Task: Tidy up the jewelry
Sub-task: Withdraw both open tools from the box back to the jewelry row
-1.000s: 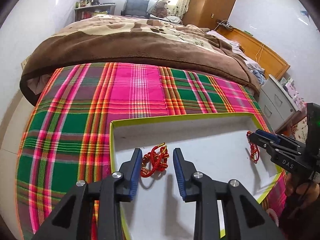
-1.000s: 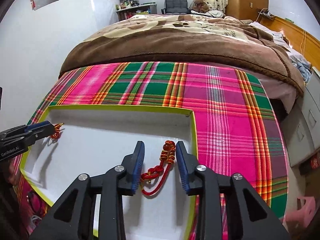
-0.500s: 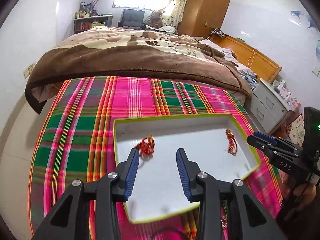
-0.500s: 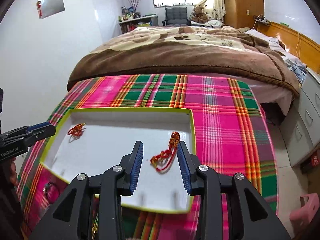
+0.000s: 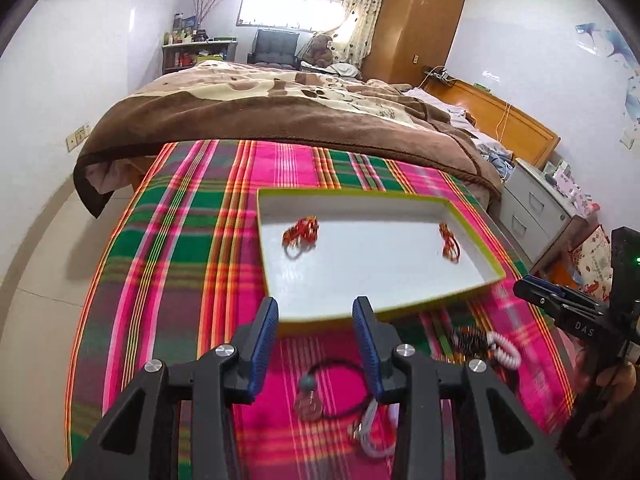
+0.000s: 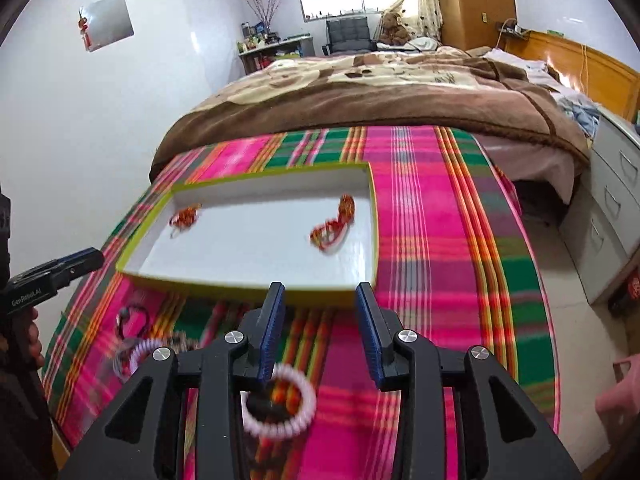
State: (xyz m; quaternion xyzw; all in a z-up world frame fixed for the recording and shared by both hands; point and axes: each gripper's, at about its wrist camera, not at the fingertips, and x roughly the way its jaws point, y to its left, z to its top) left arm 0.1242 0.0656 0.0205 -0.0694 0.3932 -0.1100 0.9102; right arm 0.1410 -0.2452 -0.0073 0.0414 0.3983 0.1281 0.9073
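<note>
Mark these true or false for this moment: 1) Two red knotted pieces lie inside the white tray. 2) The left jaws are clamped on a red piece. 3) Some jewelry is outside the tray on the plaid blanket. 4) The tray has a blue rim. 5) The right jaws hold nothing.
1) True: one red knotted piece lies near the left side of the white tray, the other red piece near its right side.
2) False: the left gripper has open, empty jaws.
3) True: a black cord pendant and a pink coil bracelet lie on the plaid blanket.
4) False: the rim is yellow-green.
5) True: the right gripper is open and empty.
</note>
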